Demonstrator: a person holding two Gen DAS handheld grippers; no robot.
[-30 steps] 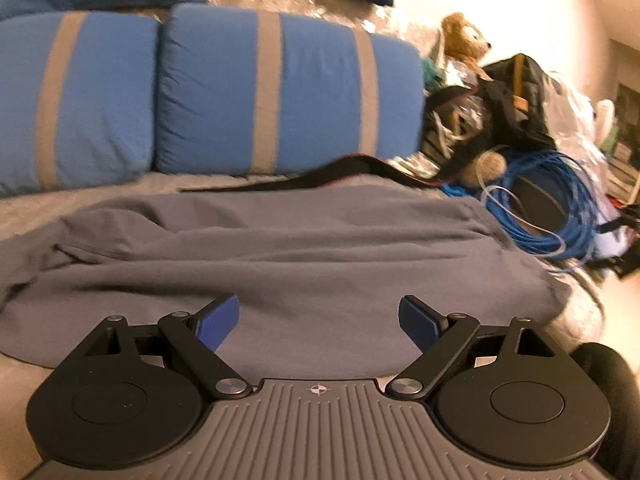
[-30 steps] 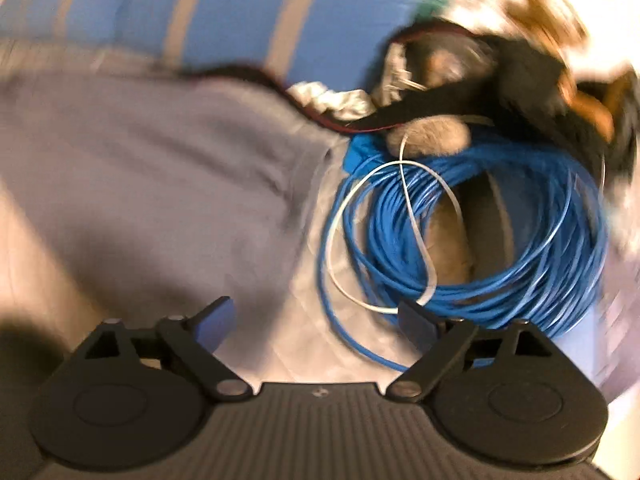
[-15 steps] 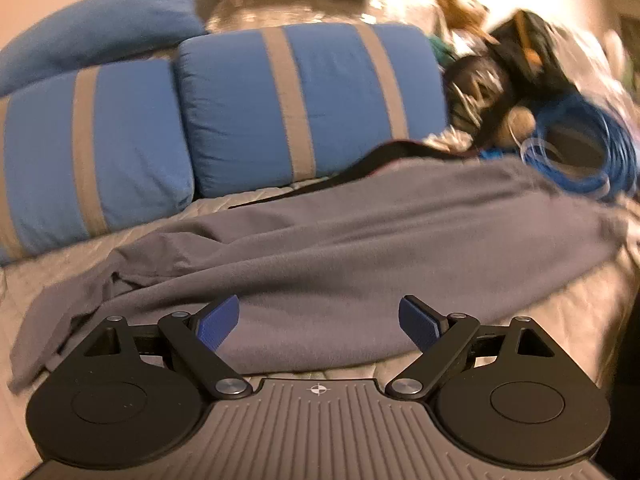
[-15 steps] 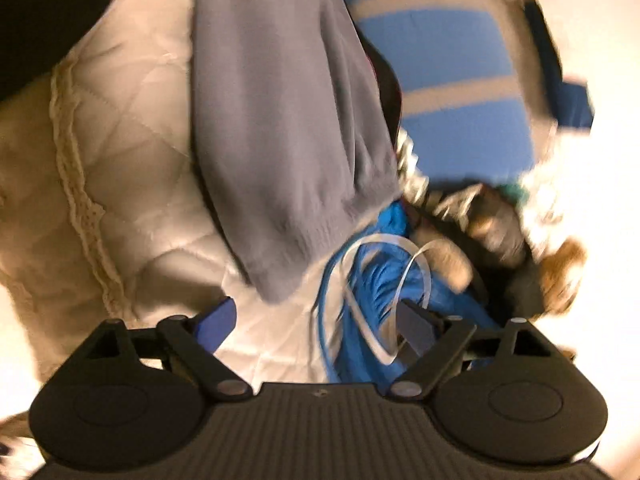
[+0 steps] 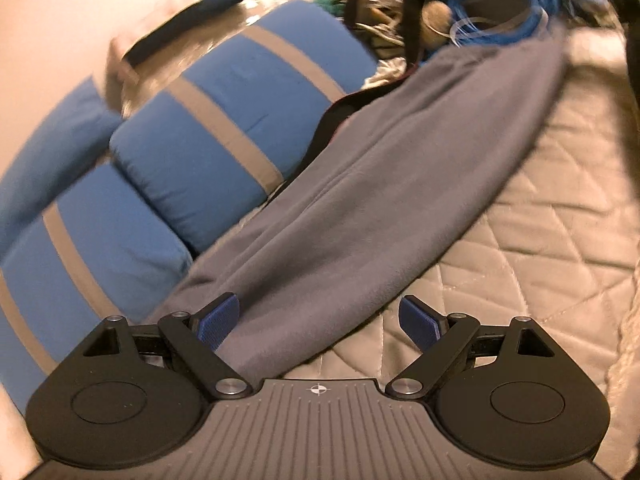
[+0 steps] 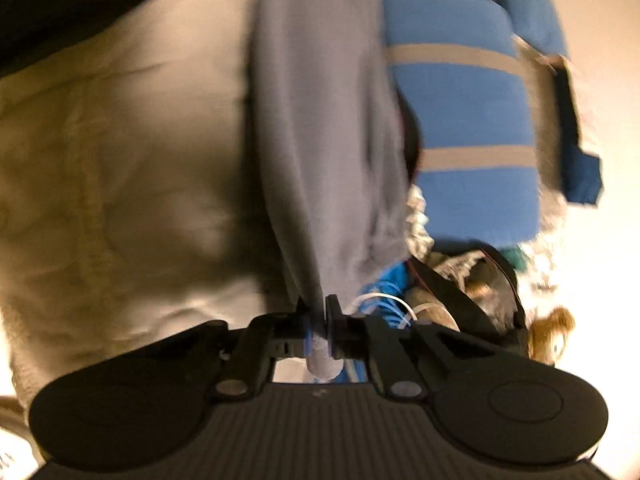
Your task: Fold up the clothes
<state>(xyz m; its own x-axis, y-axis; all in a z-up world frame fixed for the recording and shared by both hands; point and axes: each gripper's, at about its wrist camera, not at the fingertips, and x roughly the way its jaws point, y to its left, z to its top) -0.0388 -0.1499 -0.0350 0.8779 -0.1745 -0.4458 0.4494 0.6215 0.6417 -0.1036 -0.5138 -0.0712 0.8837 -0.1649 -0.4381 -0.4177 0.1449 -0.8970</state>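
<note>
Warm dim light — motion blur, fisheye-bent edges, glare at right

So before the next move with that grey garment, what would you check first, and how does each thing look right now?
1. Right claw shut on the grey garment: ok.
2. Left claw open: ok.
3. Garment end lies between the left claw's fingers: ok.
4. Garment flat, unbunched: not ok, creased lengthwise.
5. Blue cable coil free of the cloth: cannot tell.
6. Bare quilt beside it for folding: ok.
</note>
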